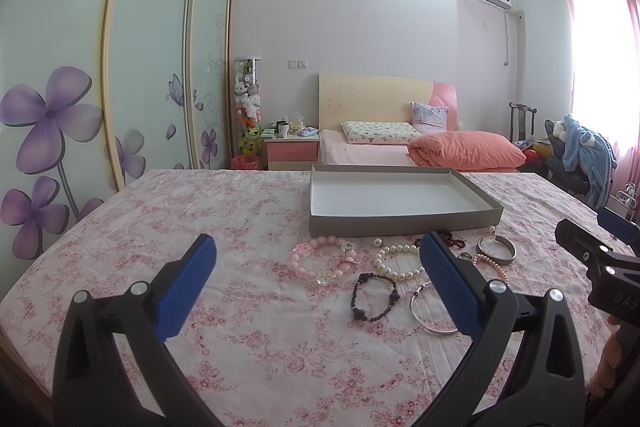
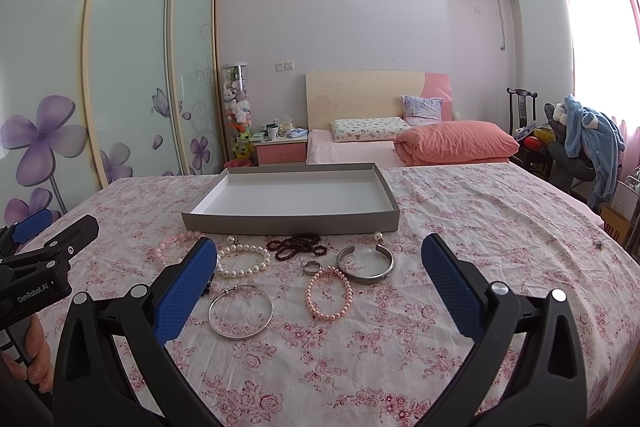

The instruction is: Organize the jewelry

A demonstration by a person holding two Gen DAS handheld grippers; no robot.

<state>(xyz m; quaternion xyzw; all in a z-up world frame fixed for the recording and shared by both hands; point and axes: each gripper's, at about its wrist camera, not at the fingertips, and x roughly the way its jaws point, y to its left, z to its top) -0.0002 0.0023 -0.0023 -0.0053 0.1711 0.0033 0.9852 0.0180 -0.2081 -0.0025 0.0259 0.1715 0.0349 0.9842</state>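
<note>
Several pieces of jewelry lie on a floral cloth in front of an empty grey box with a white inside. A pink bead bracelet, a dark bead bracelet, a white pearl bracelet, a thin silver bangle, a pink pearl bracelet, a silver cuff, a ring and dark red beads show. My left gripper is open above the pink and dark bracelets. My right gripper is open above the bangle and pink pearls. Both hold nothing.
The cloth-covered table reaches to the left and right edges. A small metal piece lies at its far right. Behind stand a bed, a nightstand, sliding wardrobe doors at left and a chair with clothes at right.
</note>
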